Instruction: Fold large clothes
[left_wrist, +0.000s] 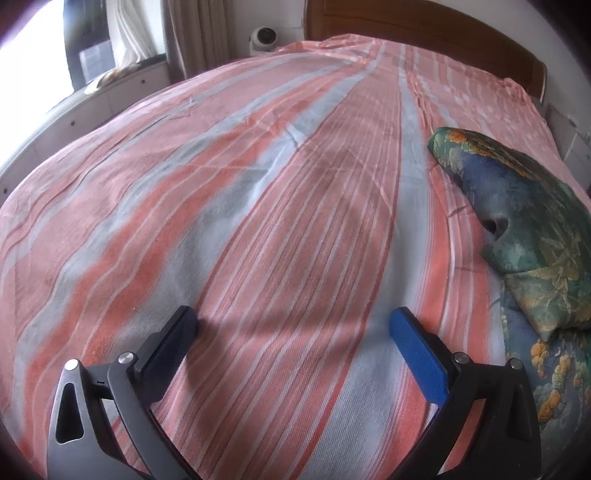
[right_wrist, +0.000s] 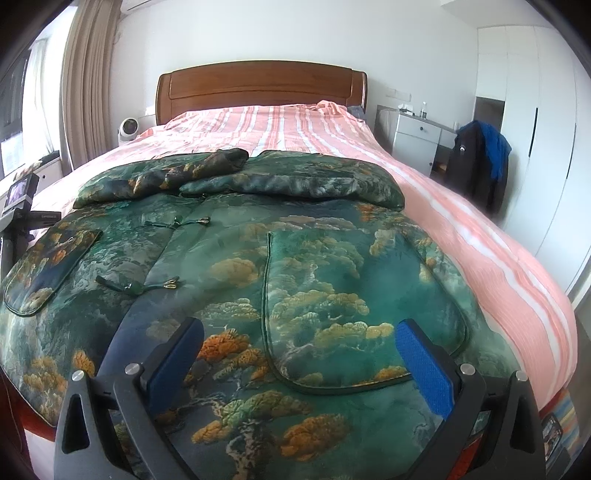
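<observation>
One big green jacket (right_wrist: 295, 266) is lying flat on the bed (right_wrist: 480, 236). It is showing trees and orange clouds all over. It is lying on the near part of the bed, on top of the pink and white striped sheet (left_wrist: 229, 229). Its two sleeves (right_wrist: 295, 181) are lying folded across the top of it, one from each side. Two pockets are showing on its front: a big one (right_wrist: 351, 314) in the middle and a smaller one (right_wrist: 48, 269) on the left side. Two knot buttons (right_wrist: 147, 286) are sitting down the front line, one higher and one lower.

There are two tongs. The right gripper (right_wrist: 299, 354) is hanging just above the big pocket, with its two fingers wide apart and nothing between them. The left gripper (left_wrist: 291, 343) is hanging over the bare striped sheet, also spread wide and holding nothing. In the left view, only an edge of the jacket (left_wrist: 532, 229) is showing on the far right.

One brown wooden headboard (right_wrist: 258, 88) is standing at the far end of the bed. One small white round fan (right_wrist: 128, 129) is sitting beside it. One white cabinet (right_wrist: 417, 136) is standing on the other side, with its drawer shut, so I cannot tell what is inside. One chair with dark and blue clothes (right_wrist: 480, 158) is standing near it.
</observation>
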